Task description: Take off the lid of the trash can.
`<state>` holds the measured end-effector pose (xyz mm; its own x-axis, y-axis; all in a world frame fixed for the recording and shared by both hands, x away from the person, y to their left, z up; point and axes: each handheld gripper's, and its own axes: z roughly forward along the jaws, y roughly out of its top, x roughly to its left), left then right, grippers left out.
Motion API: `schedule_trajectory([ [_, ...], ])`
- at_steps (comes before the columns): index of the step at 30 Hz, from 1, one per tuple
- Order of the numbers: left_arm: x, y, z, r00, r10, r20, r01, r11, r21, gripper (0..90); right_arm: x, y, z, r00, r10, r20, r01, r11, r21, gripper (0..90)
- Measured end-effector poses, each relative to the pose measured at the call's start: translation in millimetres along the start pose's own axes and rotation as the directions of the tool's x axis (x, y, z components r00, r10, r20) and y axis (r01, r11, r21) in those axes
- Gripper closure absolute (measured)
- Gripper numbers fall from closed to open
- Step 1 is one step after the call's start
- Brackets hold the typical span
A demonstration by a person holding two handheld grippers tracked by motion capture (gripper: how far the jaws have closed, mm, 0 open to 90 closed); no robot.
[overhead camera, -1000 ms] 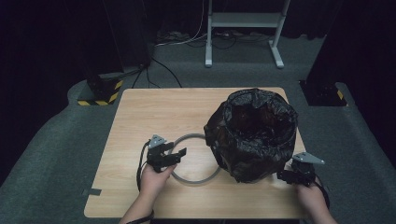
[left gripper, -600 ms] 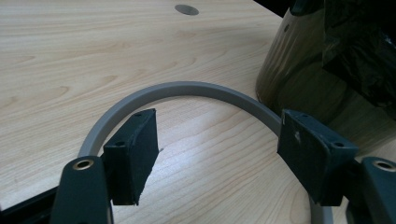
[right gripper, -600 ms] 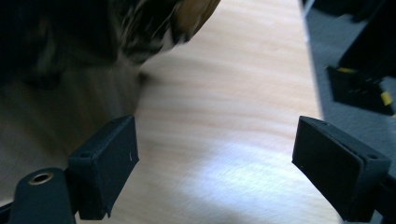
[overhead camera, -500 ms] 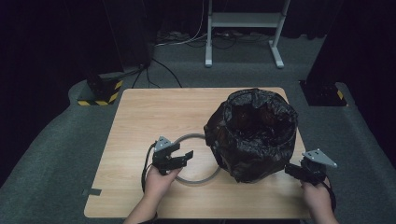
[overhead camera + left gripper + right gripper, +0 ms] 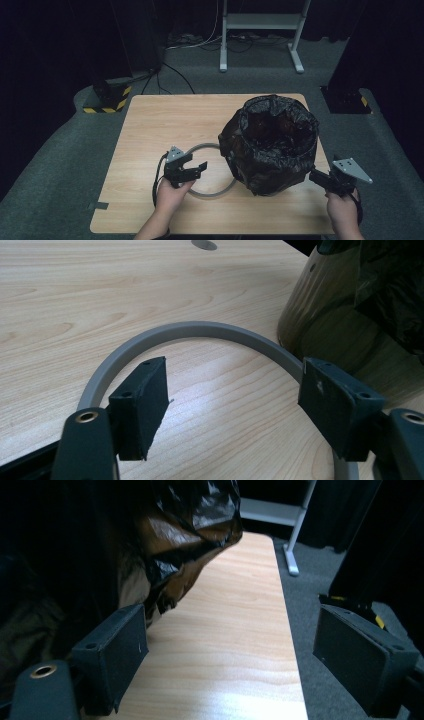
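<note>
1. The grey ring (image 5: 210,170) is lying flat on the tabletop (image 5: 165,120), its far side touching the foot of the bin (image 5: 272,142) (lined with a black bag).
2. The left tool (image 5: 197,169) is hovering right over the ring's near-left arc; its jaws have just been opening and are standing spread, nothing pinched, the arc curving just beyond them.
3. The right tool (image 5: 316,176) is sitting beside the bin's right flank, jaws spread and empty, so the left is the nearer to the ring.
</note>
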<state>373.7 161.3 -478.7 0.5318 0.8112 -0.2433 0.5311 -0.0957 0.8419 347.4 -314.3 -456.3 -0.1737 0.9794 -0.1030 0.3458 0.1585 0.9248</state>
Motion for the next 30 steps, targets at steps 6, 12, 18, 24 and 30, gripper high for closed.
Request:
schedule_trajectory([
  [6, -7.4, 4.9, -4.3, 0.9995, 0.030, 0.005, -0.030, 0.9986, -0.043, 25.5, -1.2, 7.7, -4.4, 0.9999, 0.005, -0.009, -0.005, 0.999, -0.037, 14.0],
  [12, -19.0, 12.1, -11.2, 0.9977, 0.066, 0.012, -0.064, 0.9916, -0.112, 23.8, -2.3, 14.6, -9.7, 0.9998, 0.016, -0.013, -0.017, 0.997, -0.071, 13.9],
  [18, -25.1, 17.6, -16.9, 0.9960, 0.089, 0.005, -0.088, 0.9864, -0.139, 22.4, -1.7, 24.6, -13.5, 0.9995, 0.018, -0.026, -0.020, 0.994, -0.106, 13.7],
  [24, -24.7, 29.8, -27.0, 0.9974, 0.070, 0.020, -0.065, 0.9810, -0.183, 22.5, -1.4, 29.5, -10.8, 0.9991, 0.021, -0.036, -0.025, 0.995, -0.101, 13.3],
  [30, -30.5, 44.9, -30.2, 0.9943, 0.105, 0.021, -0.098, 0.9711, -0.218, 22.3, -5.7, 33.6, -11.2, 0.9994, 0.025, -0.026, -0.028, 0.994, -0.110, 13.4],
])
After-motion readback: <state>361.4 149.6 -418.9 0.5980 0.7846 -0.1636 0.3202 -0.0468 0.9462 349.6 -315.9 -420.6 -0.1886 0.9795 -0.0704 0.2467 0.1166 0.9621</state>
